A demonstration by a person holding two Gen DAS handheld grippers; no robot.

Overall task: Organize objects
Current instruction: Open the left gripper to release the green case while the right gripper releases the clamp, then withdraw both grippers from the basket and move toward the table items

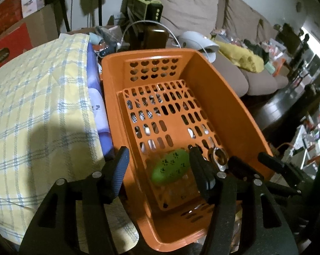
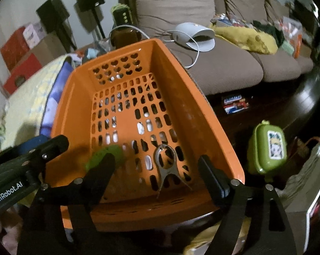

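An orange slotted basket (image 1: 223, 89) fills the middle of both views. On its floor near the front lies a green egg-shaped toy with black paw prints (image 1: 170, 167). My left gripper (image 1: 160, 170) is open and straddles the basket's left wall, one finger outside and one inside beside the toy. A flat metal opener (image 2: 166, 165) lies on the basket (image 2: 75, 97) floor between the fingers of my right gripper (image 2: 157, 174), which stands wide open and does not touch it. The toy (image 2: 109, 155) shows blurred behind the right gripper's left finger.
A yellow plaid cloth (image 1: 43, 106) covers the surface left of the basket. A green lidded box with a sticker (image 2: 268, 148) stands to its right. Behind are a brown sofa (image 2: 223, 70) with a white corded device (image 2: 193, 36), red cartons (image 1: 9, 42) and a dark low table (image 2: 266, 106).
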